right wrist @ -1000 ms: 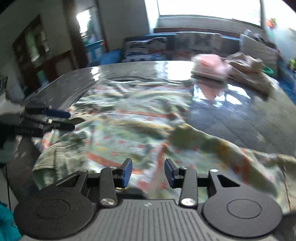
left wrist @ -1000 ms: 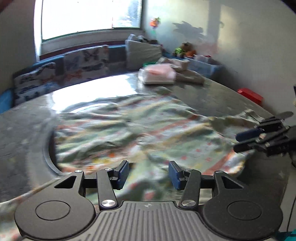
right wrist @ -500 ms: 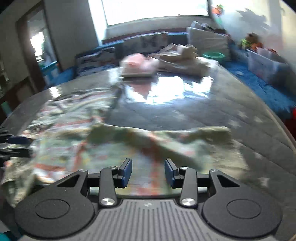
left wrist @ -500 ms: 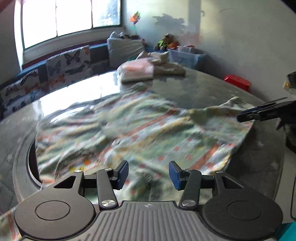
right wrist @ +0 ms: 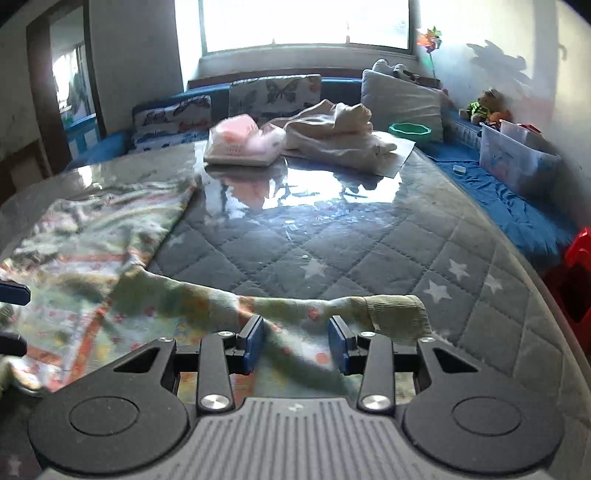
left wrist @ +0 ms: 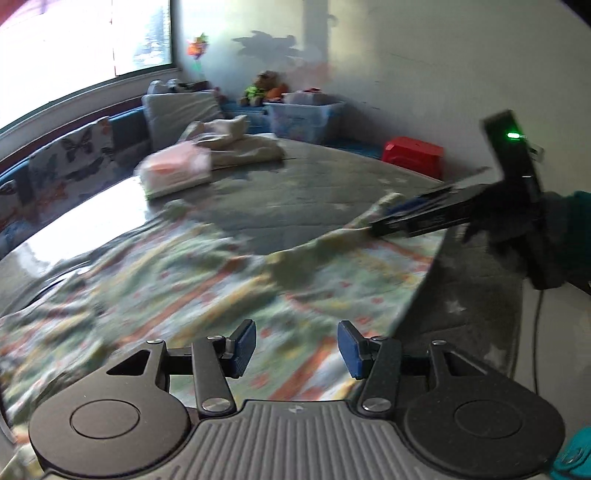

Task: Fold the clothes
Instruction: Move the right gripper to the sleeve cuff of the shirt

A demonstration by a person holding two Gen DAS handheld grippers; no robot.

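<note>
1. On the quilted table (right wrist: 369, 243), a patterned long-sleeved garment (left wrist: 207, 280) is lying spread, body toward the table's left half.
2. Its sleeve (right wrist: 295, 306) is running crosswise toward the table's right edge, ribbed cuff (right wrist: 397, 310) outermost.
3. Right gripper (right wrist: 296, 341) is sitting nearest, jaws parted, straddling the sleeve; no grip evident.
4. Left gripper (left wrist: 296, 349) is hovering over the hem, jaws apart, holding nothing.
5. Judgement: the sleeve needs folding inward toward the body.

Daylight from the window (right wrist: 306, 22) is glaring off the glossy table (right wrist: 332, 192), while motion blur is smearing the patterned garment (left wrist: 192, 291).
</note>
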